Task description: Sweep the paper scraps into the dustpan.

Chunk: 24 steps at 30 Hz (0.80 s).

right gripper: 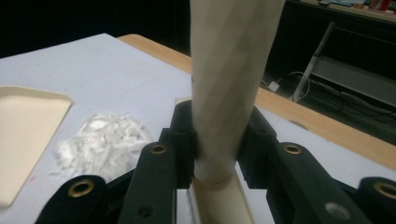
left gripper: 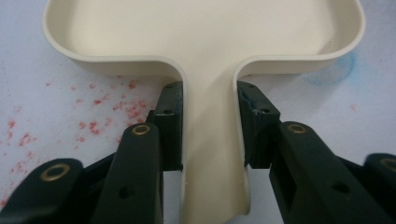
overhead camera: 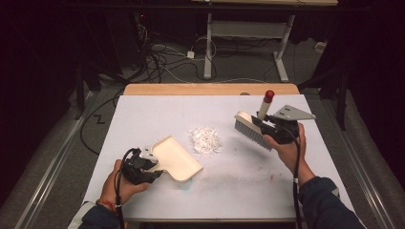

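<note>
A cream dustpan [overhead camera: 176, 157] lies on the white table, its open mouth toward a heap of white paper shreds [overhead camera: 205, 139]. My left gripper [overhead camera: 155, 168] is shut on the dustpan's handle [left gripper: 210, 140], with a pad pressed against each side. My right gripper [overhead camera: 261, 123] is shut on the handle of a cream hand brush [overhead camera: 252, 129], held above the table to the right of the shreds, bristles pointing down and left. The brush handle [right gripper: 229, 84] has a red tip [overhead camera: 269, 96]. The shreds [right gripper: 100, 142] and a corner of the dustpan [right gripper: 25, 135] lie to the left in the right gripper view.
The white table sheet [overhead camera: 143, 114] has red specks [left gripper: 102, 112] and a faint blue smear [left gripper: 336, 70] beside the dustpan. A wooden strip [overhead camera: 210, 89] runs along the far edge. Beyond it stand a desk frame [overhead camera: 248, 38] and floor cables [overhead camera: 162, 57].
</note>
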{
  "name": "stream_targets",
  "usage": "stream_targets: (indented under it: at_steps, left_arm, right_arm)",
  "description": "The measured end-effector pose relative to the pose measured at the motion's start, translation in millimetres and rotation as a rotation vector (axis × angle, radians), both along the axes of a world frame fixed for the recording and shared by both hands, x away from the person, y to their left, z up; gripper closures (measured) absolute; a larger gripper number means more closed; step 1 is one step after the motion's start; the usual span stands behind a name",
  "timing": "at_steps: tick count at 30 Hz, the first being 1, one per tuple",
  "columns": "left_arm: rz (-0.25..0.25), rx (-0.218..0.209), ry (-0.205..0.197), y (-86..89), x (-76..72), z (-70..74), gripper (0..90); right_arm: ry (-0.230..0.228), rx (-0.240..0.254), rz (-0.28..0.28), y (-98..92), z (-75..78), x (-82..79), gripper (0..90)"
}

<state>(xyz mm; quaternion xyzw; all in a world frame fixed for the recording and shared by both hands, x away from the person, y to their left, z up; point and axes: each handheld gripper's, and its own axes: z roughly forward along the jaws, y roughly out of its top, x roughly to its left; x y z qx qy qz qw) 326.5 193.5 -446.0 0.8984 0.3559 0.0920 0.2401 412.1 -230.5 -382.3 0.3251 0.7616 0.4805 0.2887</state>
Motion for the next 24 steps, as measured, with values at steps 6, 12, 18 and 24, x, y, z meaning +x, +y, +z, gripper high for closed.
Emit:
stream_targets:
  at_steps: [6, 12, 18, 24]
  left_arm:
    - [0.002, 0.002, 0.006, -0.1, -0.1, -1.9, 63.3]
    - [-0.002, 0.002, 0.010, 0.7, 0.6, -3.2, 63.3]
    - [-0.006, 0.002, 0.015, 1.3, 1.7, -6.0, 63.3]
    - [-0.007, 0.009, 0.015, 0.4, 2.0, -6.1, 63.3]
  right_arm:
    - [-0.020, -0.058, -0.011, 40.5, -3.6, 26.4, 71.3]
    - [-0.015, -0.081, -0.024, 73.2, -13.6, 51.8, 71.3]
    - [-0.020, -0.079, -0.020, 94.8, -22.8, 61.6, 71.3]
    - [-0.011, -0.057, 0.023, 110.9, -36.1, 57.7, 71.4]
